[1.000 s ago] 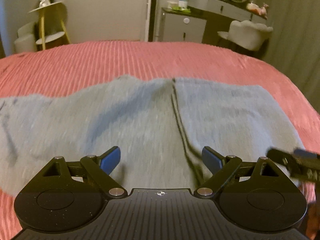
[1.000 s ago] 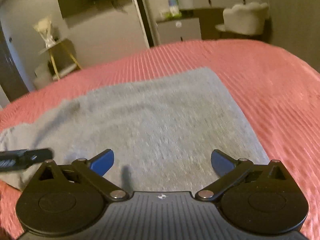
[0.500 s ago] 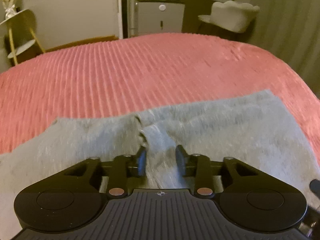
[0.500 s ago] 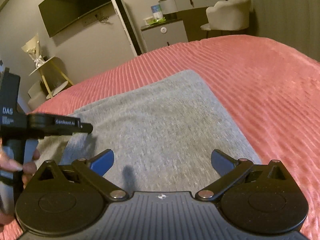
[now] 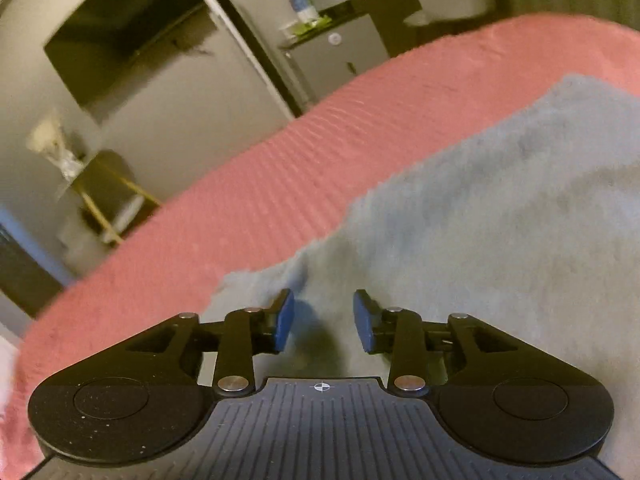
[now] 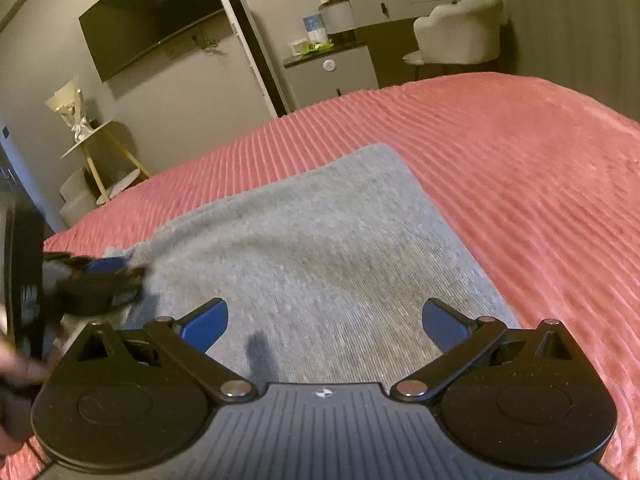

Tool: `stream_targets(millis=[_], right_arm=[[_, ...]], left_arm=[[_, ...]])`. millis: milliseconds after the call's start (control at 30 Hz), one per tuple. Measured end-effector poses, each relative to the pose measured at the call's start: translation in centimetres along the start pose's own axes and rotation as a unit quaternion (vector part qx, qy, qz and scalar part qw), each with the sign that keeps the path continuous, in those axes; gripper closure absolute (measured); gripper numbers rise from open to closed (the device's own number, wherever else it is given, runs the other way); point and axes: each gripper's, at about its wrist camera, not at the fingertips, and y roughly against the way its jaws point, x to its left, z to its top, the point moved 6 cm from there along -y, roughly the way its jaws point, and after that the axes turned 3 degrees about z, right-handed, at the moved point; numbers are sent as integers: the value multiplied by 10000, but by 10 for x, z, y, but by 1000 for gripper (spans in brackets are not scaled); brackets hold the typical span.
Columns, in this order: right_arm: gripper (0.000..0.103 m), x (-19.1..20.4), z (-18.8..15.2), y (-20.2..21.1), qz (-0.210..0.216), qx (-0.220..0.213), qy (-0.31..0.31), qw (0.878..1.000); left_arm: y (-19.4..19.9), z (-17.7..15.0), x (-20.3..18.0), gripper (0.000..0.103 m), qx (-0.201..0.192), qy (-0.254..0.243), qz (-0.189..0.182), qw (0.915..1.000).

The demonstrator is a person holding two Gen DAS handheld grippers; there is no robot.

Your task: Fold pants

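Note:
Grey pants [image 5: 480,240] lie flat on a pink ribbed bed cover [image 5: 280,184]. My left gripper [image 5: 323,320] hovers low over the pants' edge, tilted. Its jaws are opening, with a moderate gap between them. Grey fabric and a shadow show in that gap, and the pads do not press on the fabric. In the right wrist view the pants [image 6: 320,248] fill the middle. The left gripper [image 6: 100,280] shows there as a blur at the cloth's left edge. My right gripper [image 6: 324,322] stands wide open just above the pants, holding nothing.
The bed cover [image 6: 520,180] spreads right and beyond the pants. A person's hand [image 6: 16,368] holds the left tool. Past the bed are a wall television [image 6: 152,20], a side table with a bouquet [image 6: 80,120], a cabinet [image 6: 332,72] and a pale chair [image 6: 456,40].
The left gripper went from wide open to nearly shut on a ridge of the pants, and now its pads stand further apart. It rolled and moved toward the pants' edge. The right gripper stayed put.

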Motion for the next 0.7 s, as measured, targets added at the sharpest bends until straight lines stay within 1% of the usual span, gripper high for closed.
stream_targets(millis=[33, 67, 133, 167, 200, 233, 267, 300, 333, 367, 400, 433, 467, 500, 567, 600, 633, 667, 700], right_arm=[[0, -2, 1, 2, 36, -29, -87, 10000], [0, -4, 1, 2, 87, -47, -178, 9998], [0, -7, 1, 0, 109, 0, -286, 9995], [0, -7, 0, -1, 79, 29, -256, 9996], [0, -5, -1, -3, 21, 66, -168, 9998], [0, -2, -2, -5, -37, 116, -67, 9999], [0, 1, -4, -8, -114, 196, 64, 9997], [0, 4, -6, -10, -178, 257, 167, 9994], [0, 7, -7, -11, -235, 298, 256, 9990], [0, 9, -9, -12, -291, 332, 342, 9984], [0, 10, -9, -13, -314, 351, 382, 9982], [0, 10, -10, -13, -311, 378, 394, 9980], [0, 10, -11, -13, -312, 382, 392, 9980], [0, 10, -11, -13, -318, 375, 385, 9980], [0, 9, -10, -12, -325, 360, 365, 9982], [0, 8, -10, -12, -333, 358, 378, 9981], [0, 9, -11, -13, -357, 352, 404, 9979], [0, 10, -12, -13, -392, 363, 442, 9976], [0, 11, -13, -14, -440, 390, 504, 9970]], left_arm=[[11, -4, 1, 58, -32, 102, -181, 9998], [22, -7, 3, 53, -81, 258, -399, 9988], [50, -12, 3, 44, -166, 616, -810, 9947], [61, -12, -1, 41, -195, 715, -1017, 9920], [73, -15, -9, 30, -211, 784, -1272, 9885], [81, -21, -15, 19, -203, 797, -1519, 9850], [86, -26, -25, 16, -209, 750, -1770, 9811], [90, -33, -37, 15, -222, 592, -1939, 9790], [88, -40, -48, 19, -149, 353, -1852, 9820], [82, -47, -57, 19, -41, 62, -1585, 9873], [78, -53, -61, 19, -49, -78, -1379, 9904], [78, -56, -56, 19, -112, -5, -1348, 9908], [77, -57, -49, 19, -33, 144, -1314, 9912], [75, -55, -40, 25, 125, 365, -1293, 9909], [75, -54, -18, 33, 317, 826, -1251, 9882], [74, -56, -7, 39, 411, 1048, -1157, 9869], [72, -59, 5, 45, 501, 1210, -937, 9869], [72, -63, 15, 47, 558, 1304, -752, 9870], [73, -66, 23, 45, 532, 1407, -707, 9861]])
